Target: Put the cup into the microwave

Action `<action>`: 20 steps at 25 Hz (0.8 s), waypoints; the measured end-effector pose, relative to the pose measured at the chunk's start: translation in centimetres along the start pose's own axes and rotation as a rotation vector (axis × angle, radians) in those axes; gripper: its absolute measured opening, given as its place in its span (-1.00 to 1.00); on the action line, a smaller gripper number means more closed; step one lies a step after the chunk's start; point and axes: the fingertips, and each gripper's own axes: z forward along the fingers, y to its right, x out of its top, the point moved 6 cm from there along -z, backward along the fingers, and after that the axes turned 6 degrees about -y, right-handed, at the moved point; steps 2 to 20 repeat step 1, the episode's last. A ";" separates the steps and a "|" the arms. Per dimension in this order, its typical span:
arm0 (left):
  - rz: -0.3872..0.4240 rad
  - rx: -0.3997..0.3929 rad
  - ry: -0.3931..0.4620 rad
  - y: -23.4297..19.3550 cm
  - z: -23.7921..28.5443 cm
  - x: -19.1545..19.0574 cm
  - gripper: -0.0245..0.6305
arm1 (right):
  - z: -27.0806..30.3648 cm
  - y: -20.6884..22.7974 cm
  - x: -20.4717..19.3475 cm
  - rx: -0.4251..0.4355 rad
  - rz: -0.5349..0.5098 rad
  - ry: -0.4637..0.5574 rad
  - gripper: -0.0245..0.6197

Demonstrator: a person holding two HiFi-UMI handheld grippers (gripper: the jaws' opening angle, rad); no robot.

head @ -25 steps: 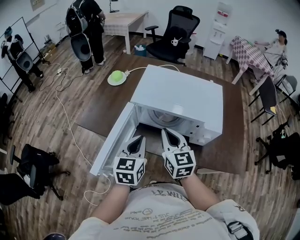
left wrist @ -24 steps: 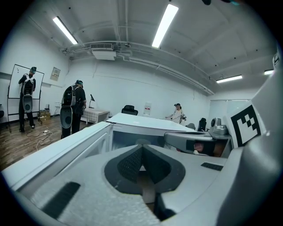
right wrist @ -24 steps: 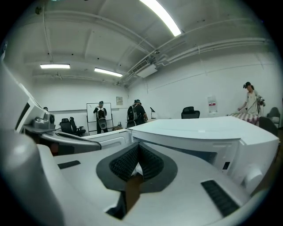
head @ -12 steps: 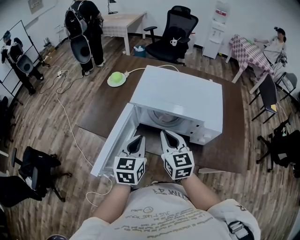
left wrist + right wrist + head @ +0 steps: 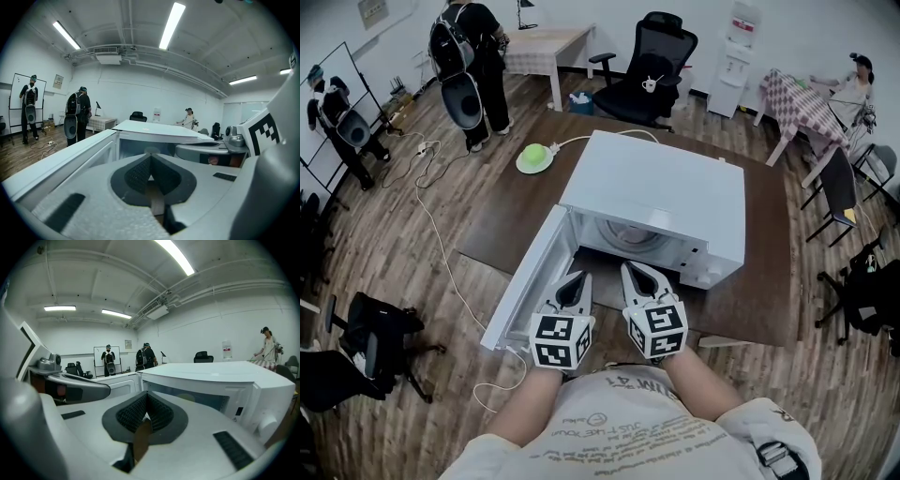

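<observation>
Presently, you held the left hand-held gripper [image 5: 578, 277] and right hand-held gripper [image 5: 632, 268] clenched, empty, side by side before the open microwave [image 5: 656, 197] on the worktop [image 5: 516, 206], apparently on standby; no cup was discernible anywhere.

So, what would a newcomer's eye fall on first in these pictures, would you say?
The white microwave in the middle of the brown table stands out, its door wide open to the left. Right before its opening the left gripper and right gripper sit side by side, both with jaws together on nothing.
</observation>
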 end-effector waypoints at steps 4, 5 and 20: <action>0.000 0.001 -0.001 0.1 0.0 0.0 -0.88 | -0.1 0.0 -0.1 -0.001 -0.002 -0.002 -0.88; 0.000 0.001 -0.001 0.1 0.0 0.0 -0.88 | -0.1 0.0 -0.1 -0.001 -0.002 -0.002 -0.88; 0.000 0.001 -0.001 0.1 0.0 0.0 -0.88 | -0.1 0.0 -0.1 -0.001 -0.002 -0.002 -0.88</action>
